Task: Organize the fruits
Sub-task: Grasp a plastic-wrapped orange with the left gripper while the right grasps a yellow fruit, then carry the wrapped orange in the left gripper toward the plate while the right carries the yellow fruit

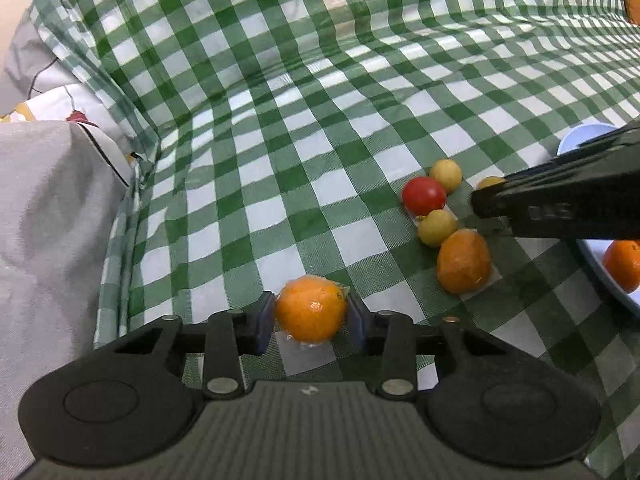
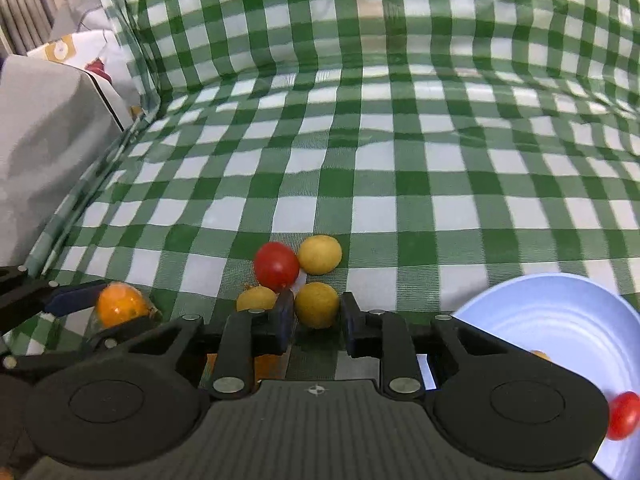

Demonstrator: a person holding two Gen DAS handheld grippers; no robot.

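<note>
My left gripper (image 1: 311,312) is shut on a plastic-wrapped orange (image 1: 311,308) resting on the green checked cloth; the right wrist view shows it too, as the orange (image 2: 118,306) at the far left. My right gripper (image 2: 316,316) is shut on a small yellow fruit (image 2: 317,304) low on the cloth. It comes in from the right as a black right gripper (image 1: 480,200) in the left wrist view, mostly hiding that fruit. Close behind it lie a red tomato (image 2: 277,266) and two more yellow fruits (image 2: 320,254) (image 2: 256,299). A second wrapped orange (image 1: 463,262) lies beside them.
A pale blue bowl (image 2: 560,312) at the right holds a red tomato (image 2: 622,416). A pale dish rim (image 1: 600,272) at the right edge carries another orange (image 1: 624,264). Grey bedding (image 1: 48,208) borders the cloth on the left, and the cloth rises into a fold behind.
</note>
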